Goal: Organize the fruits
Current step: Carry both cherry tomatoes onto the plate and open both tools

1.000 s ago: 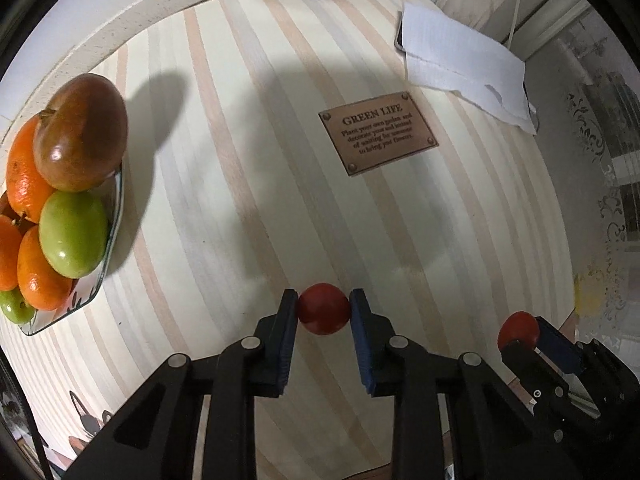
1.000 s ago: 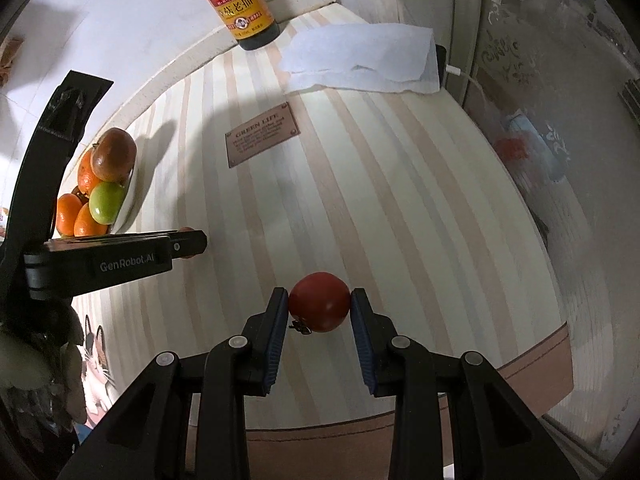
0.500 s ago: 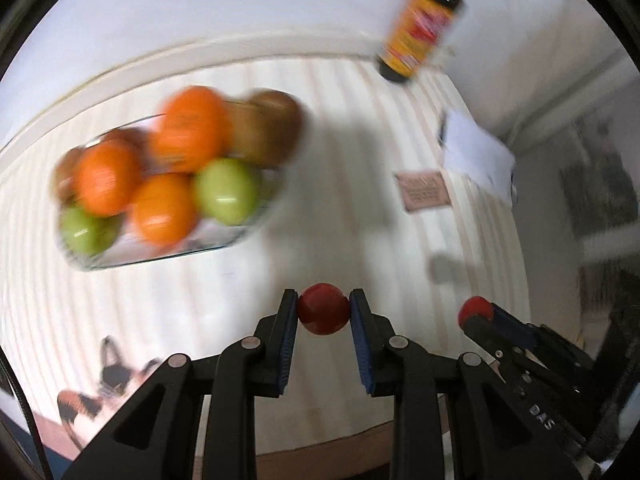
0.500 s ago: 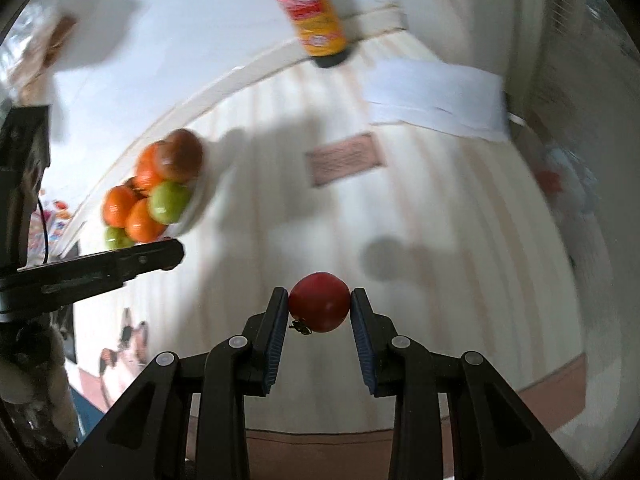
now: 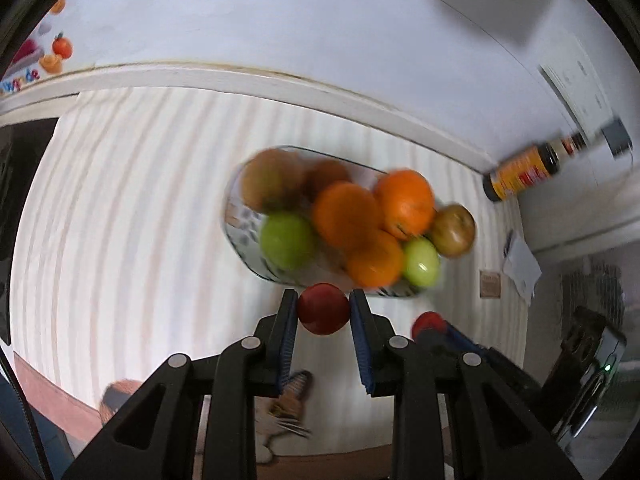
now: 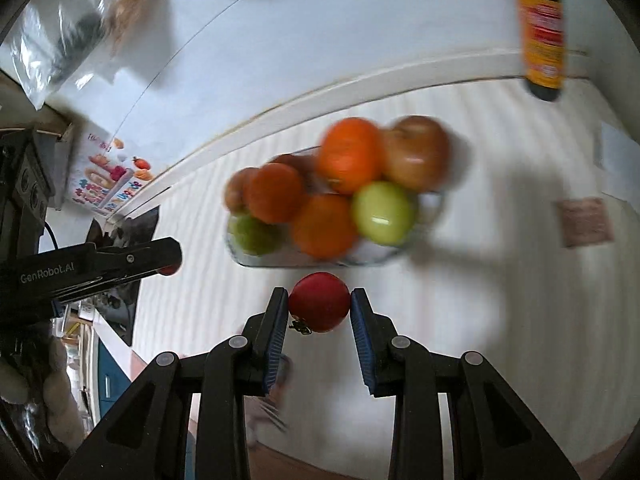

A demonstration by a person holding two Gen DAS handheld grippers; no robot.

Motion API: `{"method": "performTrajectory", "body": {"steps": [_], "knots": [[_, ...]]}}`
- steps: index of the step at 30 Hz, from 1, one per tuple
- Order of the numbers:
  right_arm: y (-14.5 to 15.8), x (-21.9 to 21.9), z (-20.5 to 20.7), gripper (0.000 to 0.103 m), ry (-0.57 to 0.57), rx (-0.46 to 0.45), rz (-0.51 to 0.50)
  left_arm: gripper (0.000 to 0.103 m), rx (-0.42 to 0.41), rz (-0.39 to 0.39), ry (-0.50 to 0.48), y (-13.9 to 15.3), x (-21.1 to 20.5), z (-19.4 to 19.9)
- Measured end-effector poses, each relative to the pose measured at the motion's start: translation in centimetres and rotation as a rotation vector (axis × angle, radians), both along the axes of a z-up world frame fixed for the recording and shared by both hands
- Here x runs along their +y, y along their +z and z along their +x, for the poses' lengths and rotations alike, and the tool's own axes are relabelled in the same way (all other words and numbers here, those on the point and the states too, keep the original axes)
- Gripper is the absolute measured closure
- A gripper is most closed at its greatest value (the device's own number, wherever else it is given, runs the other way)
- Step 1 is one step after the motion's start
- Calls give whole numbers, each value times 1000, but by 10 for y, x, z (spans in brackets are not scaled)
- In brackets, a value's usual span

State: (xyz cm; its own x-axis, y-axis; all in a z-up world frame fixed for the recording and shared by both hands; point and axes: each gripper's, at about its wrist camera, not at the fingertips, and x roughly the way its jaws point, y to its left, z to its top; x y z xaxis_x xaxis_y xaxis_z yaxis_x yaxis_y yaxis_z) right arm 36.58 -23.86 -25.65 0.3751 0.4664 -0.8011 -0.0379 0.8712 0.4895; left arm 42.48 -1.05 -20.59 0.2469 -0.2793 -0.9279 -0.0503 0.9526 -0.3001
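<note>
Lower centre of the left wrist view: left tongs [image 5: 323,312] clamped on a small red fruit [image 5: 323,309], blue pads pressed to both its sides. Lower centre of the right wrist view: right tongs [image 6: 319,304] clamped on a red tomato [image 6: 319,302], dark stem bit hanging at its lower left. Both held above the striped desk [image 5: 120,220], just in front of the fruit dish [image 5: 240,232]. Right tongs also seen at lower right of the left view, red fruit at their tip. Mid-frame beyond: dish piled with 3 oranges [image 5: 404,204], 2 green fruits [image 5: 286,240] and brownish fruits [image 5: 454,228], all blurred. Far right on the desk: small brown plaque [image 6: 584,222]. Upper right, by the wall: dark sauce bottle [image 6: 542,36] with orange label
</note>
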Motion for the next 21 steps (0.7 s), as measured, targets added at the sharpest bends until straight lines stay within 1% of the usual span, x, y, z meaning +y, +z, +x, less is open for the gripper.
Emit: {"method": "performTrajectory", "body": {"steps": [3,5,8,15,21], "knots": [[-7,35,15,69,-2,8,-10,79,28,-29,6,-13,23,16],[-14,52,24,69,-16,21,-13,79,50,-42,3,-23,36,26],[-30,71,38,69,-38,40,-42,79,90,-55,-10,-40,51,40],[-61,88,55,68,-88,92,-85,79,163,-71,-60,-80,51,66],[-68,92,57,68,-112,93,-114,79,197,-65,-90,-99,49,74]]}}
